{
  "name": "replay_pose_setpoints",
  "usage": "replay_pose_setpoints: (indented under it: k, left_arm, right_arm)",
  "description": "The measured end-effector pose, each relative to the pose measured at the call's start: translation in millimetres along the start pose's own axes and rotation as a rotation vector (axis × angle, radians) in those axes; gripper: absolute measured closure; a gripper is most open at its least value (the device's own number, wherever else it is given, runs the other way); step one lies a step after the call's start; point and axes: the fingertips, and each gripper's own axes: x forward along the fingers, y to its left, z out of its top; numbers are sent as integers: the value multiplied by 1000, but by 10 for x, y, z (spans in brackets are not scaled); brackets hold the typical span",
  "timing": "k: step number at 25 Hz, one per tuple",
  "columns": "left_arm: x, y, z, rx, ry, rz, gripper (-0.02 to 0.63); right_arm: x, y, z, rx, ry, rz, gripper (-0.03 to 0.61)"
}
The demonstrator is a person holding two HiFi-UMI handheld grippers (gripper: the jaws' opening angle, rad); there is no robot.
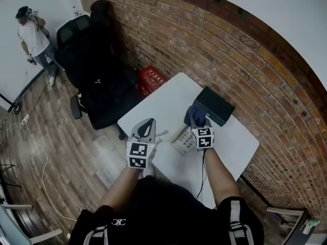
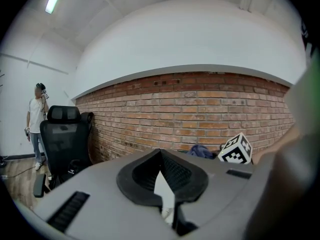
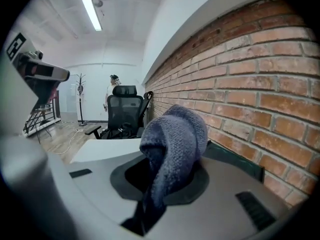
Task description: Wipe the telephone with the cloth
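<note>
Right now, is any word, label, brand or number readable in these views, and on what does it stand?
None reads clearly.
Red crate: white print, too blurred.
Black chair: small white logo, too small.
Sleeve: white logo, unclear.
Marker cubes: square patterns only, no letters.

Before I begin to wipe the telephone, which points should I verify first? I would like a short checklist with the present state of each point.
1. Cloth gripped: ok. The right gripper has its jaws closed on the dark blue cloth.
2. Left gripper free: ok. Its jaws are together, with nothing between them.
3. Telephone located: ok. What looks like the telephone, a pale keypad unit, lies on the white table between the two grippers, nearer the right one.
4. Cloth touching the telephone: cannot tell. No view shows whether they meet.
5. Room beside the black box: cannot tell. It stands close behind the cloth.
</note>
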Motion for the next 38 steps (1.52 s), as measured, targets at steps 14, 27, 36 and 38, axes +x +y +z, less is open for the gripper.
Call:
replay_pose_setpoints:
  k: [14,27,36,38]
  left_arm:
    - [79,89,-196,-51,52,27,618]
    - [-244,51,-215,-43,40,58,618]
    - [-520,33,-275,-49,42,100,618]
    - [-587,17,-313,-51,46,109,618]
  right_arm:
    - [478,-72,-330,59,127,26,540]
    - [298,572,-376,0,140,153,540]
    - [104,1370,-607,-107,164,353,540]
    - [55,1536,-712,-132,182,393,540]
